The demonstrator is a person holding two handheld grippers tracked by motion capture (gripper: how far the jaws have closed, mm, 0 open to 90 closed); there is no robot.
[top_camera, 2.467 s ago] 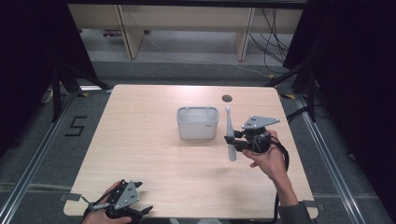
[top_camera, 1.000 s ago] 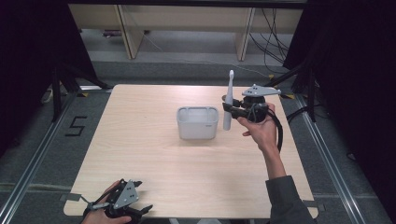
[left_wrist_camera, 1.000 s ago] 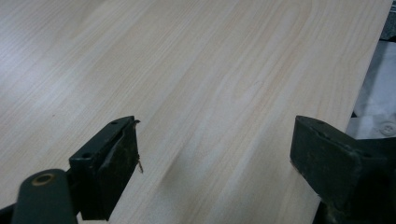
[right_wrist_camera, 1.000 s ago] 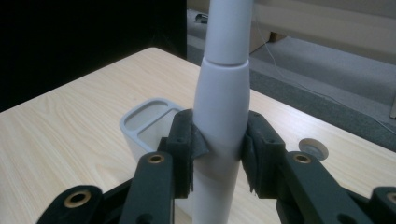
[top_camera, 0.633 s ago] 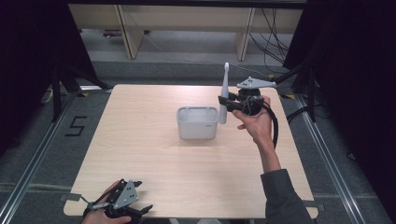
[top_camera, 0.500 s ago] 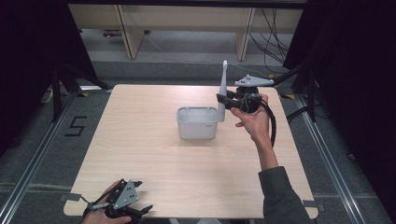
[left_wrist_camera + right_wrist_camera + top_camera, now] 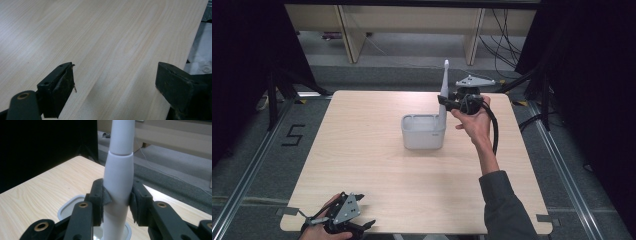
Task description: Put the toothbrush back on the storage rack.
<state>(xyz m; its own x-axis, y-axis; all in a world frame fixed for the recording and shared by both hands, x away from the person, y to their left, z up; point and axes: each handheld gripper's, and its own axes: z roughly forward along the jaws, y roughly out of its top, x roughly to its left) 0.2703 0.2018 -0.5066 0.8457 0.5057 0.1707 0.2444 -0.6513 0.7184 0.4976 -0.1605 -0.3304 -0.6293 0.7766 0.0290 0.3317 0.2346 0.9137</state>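
Upper right of the frame, the right tongs (image 7: 446,101) clamp an upright white handle (image 7: 444,90) above the white container's (image 7: 423,137) right edge; left tongs (image 7: 115,82) wide, idle.

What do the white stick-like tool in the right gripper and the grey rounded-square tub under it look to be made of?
The white stick-like tool looks like smooth moulded plastic: an even satin sheen and a clean seam where a narrower section meets the thicker body. The grey rounded-square tub also seems plastic, matte, with a thick rolled rim; silicone can't be ruled out. The right gripper is clamped on the tool.
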